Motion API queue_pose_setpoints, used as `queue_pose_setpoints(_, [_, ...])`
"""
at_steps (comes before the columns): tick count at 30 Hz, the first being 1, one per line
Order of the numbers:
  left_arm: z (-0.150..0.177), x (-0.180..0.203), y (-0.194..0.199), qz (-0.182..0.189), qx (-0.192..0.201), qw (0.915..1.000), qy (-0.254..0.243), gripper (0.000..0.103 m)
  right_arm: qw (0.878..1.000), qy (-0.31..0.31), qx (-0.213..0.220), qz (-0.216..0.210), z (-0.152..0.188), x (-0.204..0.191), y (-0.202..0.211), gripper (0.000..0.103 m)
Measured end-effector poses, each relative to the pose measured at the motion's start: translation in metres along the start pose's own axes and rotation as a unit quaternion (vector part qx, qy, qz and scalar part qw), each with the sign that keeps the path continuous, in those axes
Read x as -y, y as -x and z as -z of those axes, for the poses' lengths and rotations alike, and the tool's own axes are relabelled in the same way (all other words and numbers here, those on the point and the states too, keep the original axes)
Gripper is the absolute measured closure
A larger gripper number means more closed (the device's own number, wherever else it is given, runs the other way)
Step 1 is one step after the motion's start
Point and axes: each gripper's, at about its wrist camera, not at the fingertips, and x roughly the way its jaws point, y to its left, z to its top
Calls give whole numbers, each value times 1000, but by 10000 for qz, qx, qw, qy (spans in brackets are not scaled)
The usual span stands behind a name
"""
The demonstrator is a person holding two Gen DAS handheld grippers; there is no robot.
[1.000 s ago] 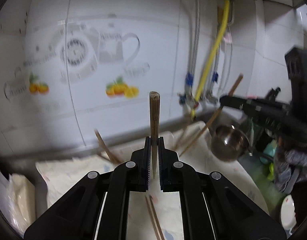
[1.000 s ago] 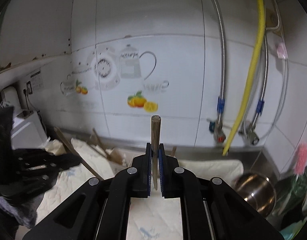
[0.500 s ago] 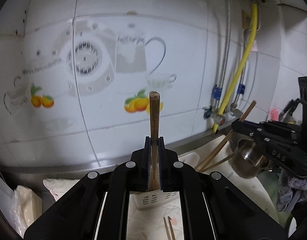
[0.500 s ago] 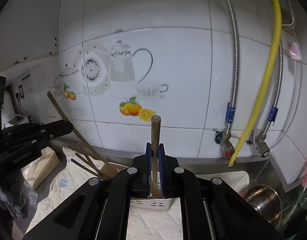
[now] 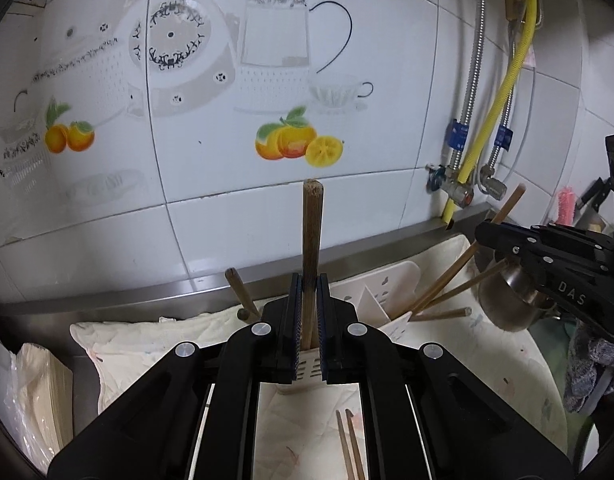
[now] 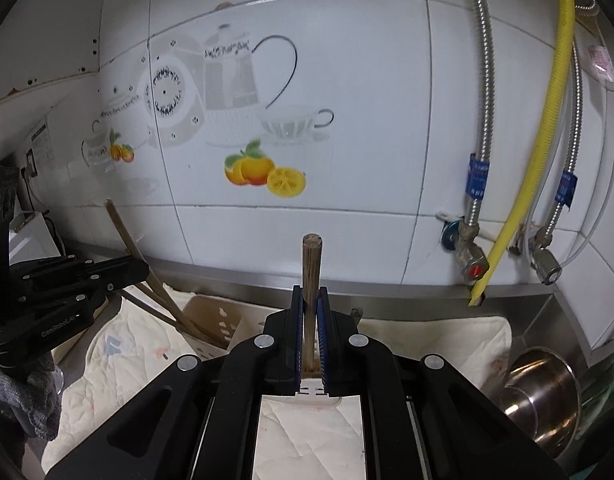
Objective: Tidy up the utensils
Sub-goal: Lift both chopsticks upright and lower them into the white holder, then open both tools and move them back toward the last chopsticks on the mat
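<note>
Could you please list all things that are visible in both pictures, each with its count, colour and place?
holder: one, white, on the cloth by the wall
chopsticks: several, brown, leaning in the holder
loose chopsticks: two, brown, lying on the cloth near the camera
cloth: one, cream, spread over the counter
pot: one, steel, at the right end of the counter
hose: one, yellow, on the wall at right
left tool: black, shut on a brown chopstick, upright
right tool: black, shut on a second chopstick, upright
</note>
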Motion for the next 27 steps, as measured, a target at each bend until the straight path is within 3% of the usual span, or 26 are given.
queue_pose_setpoints(5, [3,2,5,2,62,10000,-45,95,10000,-28,-40,5,4,0,-6,95])
queue_pose_setpoints(8, [4,1,10,8,87,10000,-16,91,10000,-57,-9,23,3,0,-4,86])
queue_pose_setpoints(11, [7,-1,23,-32,221,9997,25,73,9999,-48,91,72,4,0,5,75])
queue_pose_setpoints(13, [10,-1,31,-101,309,9995,52,50,9997,-10,187,138,6,-1,14,68])
queue_pose_setpoints(15, [16,-1,44,-144,417,9990,52,49,9992,34,321,243,12,-2,26,55])
queue_pose_setpoints(18, [29,-3,62,-191,532,9983,114,33,9983,105,439,369,24,-6,44,46])
queue_pose_setpoints(21, [46,-2,81,-251,666,9974,89,25,9985,55,453,305,43,-11,59,32])
queue_pose_setpoints(23, [57,-3,91,-256,689,9972,118,15,9986,79,446,284,58,-16,65,27])
queue_pose_setpoints(27, [86,-6,109,-437,759,9960,194,8,9983,234,316,420,97,-34,72,14])
